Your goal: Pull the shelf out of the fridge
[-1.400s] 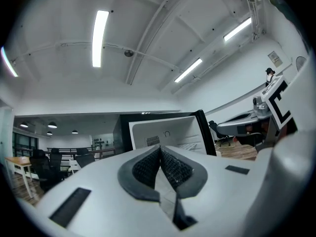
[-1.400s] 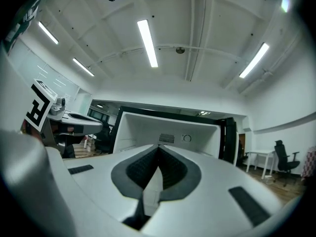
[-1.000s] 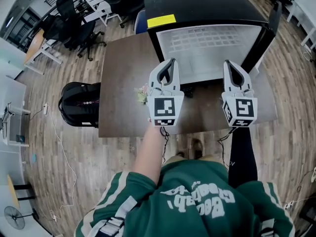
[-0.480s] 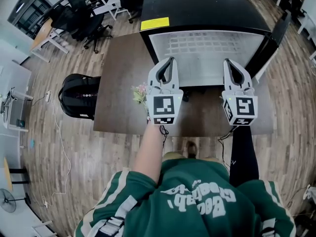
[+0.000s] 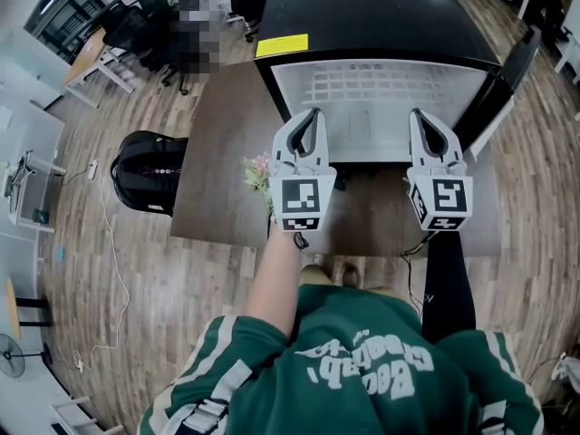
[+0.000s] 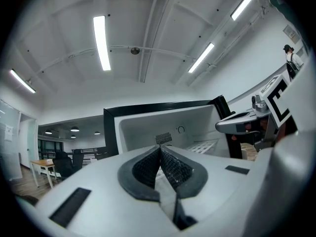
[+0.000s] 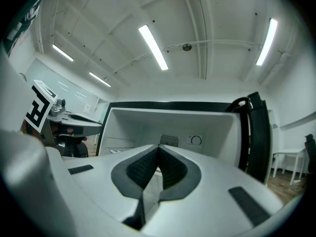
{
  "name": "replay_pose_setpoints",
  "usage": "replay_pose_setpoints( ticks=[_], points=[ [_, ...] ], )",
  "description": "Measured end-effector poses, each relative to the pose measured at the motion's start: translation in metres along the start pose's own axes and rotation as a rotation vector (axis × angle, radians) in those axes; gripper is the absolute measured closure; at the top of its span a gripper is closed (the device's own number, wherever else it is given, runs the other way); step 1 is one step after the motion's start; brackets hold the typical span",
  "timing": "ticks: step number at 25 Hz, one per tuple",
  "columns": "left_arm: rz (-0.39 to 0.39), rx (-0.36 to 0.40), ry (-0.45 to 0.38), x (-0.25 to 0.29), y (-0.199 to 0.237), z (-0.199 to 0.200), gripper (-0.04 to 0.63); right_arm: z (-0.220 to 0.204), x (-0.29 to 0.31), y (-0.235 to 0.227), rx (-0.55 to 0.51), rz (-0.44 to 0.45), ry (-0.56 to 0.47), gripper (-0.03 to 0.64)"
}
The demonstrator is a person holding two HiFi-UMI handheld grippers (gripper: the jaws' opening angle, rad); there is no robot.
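Our fingers are pressed flat together on both sides: the left gripper's pads point(image 6: 148, 168) meet with no gap and hold nothing, and the right gripper's pads point(image 7: 171, 170) are just as tightly closed and just as empty. The left gripper point(image 5: 308, 118) and right gripper point(image 5: 426, 118) hover side by side, level with each other, in front of the open fridge point(image 5: 372, 12). The shelf point(image 5: 385, 93) sits inside it, a white wire grid that neither gripper touches. We judge that the pull has not begun, and that both pairs of jaws must open before they can take the front edge. If we grip one side only, or pull unevenly, the shelf may twist and jam against the walls. A thin wire may also slip from the pads. A hard tug could drag the whole fridge forward, and the left gripper could knock the small flowers point(image 5: 256, 172) just beside it. The fridge's black door point(image 5: 505, 66) stands open at the right. Everything rests on a dark brown table point(image 5: 217, 198) over a wooden floor point(image 5: 118, 288), with office chairs point(image 5: 145, 16) well behind and strip lights point(image 6: 101, 41) on the ceiling.
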State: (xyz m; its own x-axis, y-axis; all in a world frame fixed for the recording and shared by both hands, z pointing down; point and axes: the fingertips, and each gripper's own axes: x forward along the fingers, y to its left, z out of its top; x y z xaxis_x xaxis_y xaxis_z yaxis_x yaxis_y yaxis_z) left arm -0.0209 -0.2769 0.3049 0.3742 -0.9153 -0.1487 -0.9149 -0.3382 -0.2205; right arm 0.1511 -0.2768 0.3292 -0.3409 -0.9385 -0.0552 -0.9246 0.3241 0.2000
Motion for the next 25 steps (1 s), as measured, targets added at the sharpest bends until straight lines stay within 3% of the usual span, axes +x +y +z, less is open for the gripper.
replay_pose_setpoints(
  ticks=[9, 13, 15, 21, 25],
  points=[
    [0.01, -0.007, 0.011, 0.001, 0.008, -0.009, 0.578, -0.004, 0.013, 0.01, -0.081, 0.011, 0.022, 0.607],
    [0.009, -0.013, 0.012, -0.001, 0.008, -0.011, 0.578, -0.011, 0.022, 0.017, -0.276, 0.001, 0.094, 0.598],
    [0.01, -0.013, 0.013, -0.002, 0.008, -0.011, 0.578, -0.021, 0.026, 0.023, -0.412, 0.025, 0.15, 0.493],
    [0.012, -0.018, 0.021, -0.005, 0.008, -0.014, 0.578, -0.037, 0.044, 0.035, -0.694, 0.073, 0.201, 0.396],
    [0.013, -0.018, 0.026, -0.006, 0.008, -0.016, 0.578, -0.048, 0.058, 0.034, -0.82, 0.08, 0.243, 0.353]
  ],
)
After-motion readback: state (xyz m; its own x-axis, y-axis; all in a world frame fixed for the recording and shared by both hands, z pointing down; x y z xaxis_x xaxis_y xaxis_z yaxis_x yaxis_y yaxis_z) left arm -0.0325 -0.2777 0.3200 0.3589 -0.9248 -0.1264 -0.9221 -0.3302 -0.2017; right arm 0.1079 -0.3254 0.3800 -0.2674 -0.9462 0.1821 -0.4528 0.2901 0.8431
